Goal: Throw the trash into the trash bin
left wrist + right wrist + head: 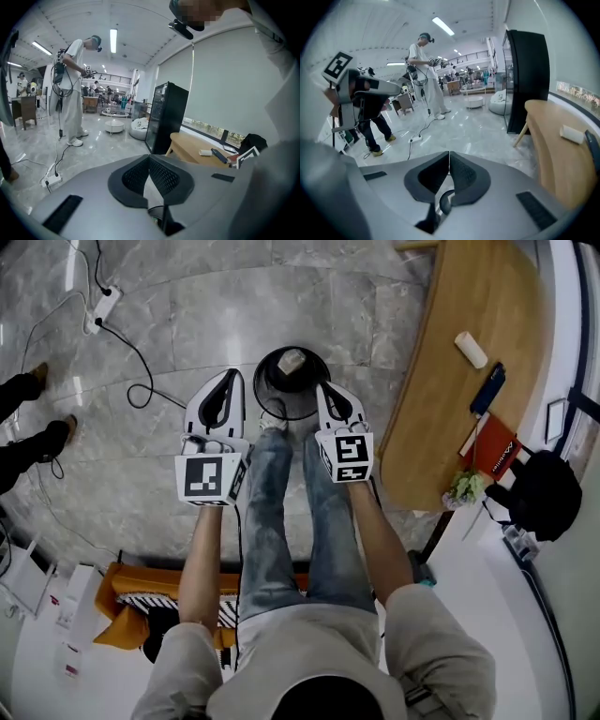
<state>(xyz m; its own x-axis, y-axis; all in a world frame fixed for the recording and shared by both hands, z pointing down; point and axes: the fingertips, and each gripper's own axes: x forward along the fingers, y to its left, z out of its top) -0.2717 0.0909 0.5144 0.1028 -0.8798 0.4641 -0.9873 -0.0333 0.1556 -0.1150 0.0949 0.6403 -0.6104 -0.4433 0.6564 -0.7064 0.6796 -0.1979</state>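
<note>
Trash is already in: a pale lump of trash (290,361) sits inside the round black trash bin (262,381) on the grey marble floor (187,315), just ahead of the person's shoes. Both claws hang close above the rim, the left gripper (230,377) at the bin's left edge and the right gripper (322,388) at its right. Each has its jaws pinched fully together with nothing caught between them.
</note>
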